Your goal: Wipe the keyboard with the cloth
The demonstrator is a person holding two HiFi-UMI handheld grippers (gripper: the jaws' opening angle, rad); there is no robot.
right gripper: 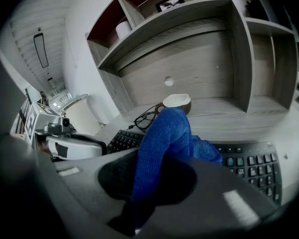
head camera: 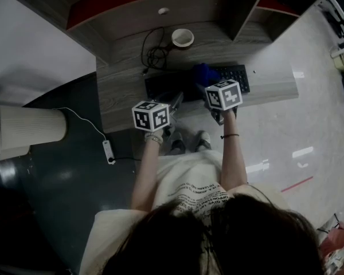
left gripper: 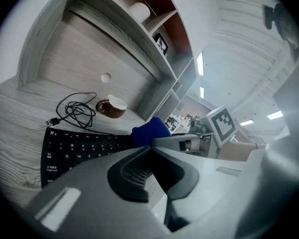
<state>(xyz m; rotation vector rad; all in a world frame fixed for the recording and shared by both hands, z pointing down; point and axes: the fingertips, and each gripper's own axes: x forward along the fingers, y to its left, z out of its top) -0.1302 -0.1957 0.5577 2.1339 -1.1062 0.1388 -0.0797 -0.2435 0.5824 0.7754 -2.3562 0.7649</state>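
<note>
A black keyboard (head camera: 241, 76) lies along the front of the wooden desk (head camera: 120, 96). A blue cloth (right gripper: 164, 138) is pinched in my right gripper (right gripper: 157, 183), which is shut on it, and it hangs down onto the keys near the middle of the keyboard (right gripper: 251, 166). In the head view the cloth (head camera: 203, 73) sits bunched on the keyboard just ahead of the right gripper (head camera: 211, 91). My left gripper (left gripper: 150, 147) hovers over the keyboard's left part (left gripper: 79, 148), its jaws closed together on nothing. It shows beside the right one in the head view (head camera: 175, 100).
A brown cup with a white inside (head camera: 182, 37) and a coiled black cable (head camera: 155, 53) lie behind the keyboard. Shelves (head camera: 160, 4) rise at the desk's back. A white cylinder (head camera: 28, 128) and a power strip (head camera: 108, 150) stand on the floor at left.
</note>
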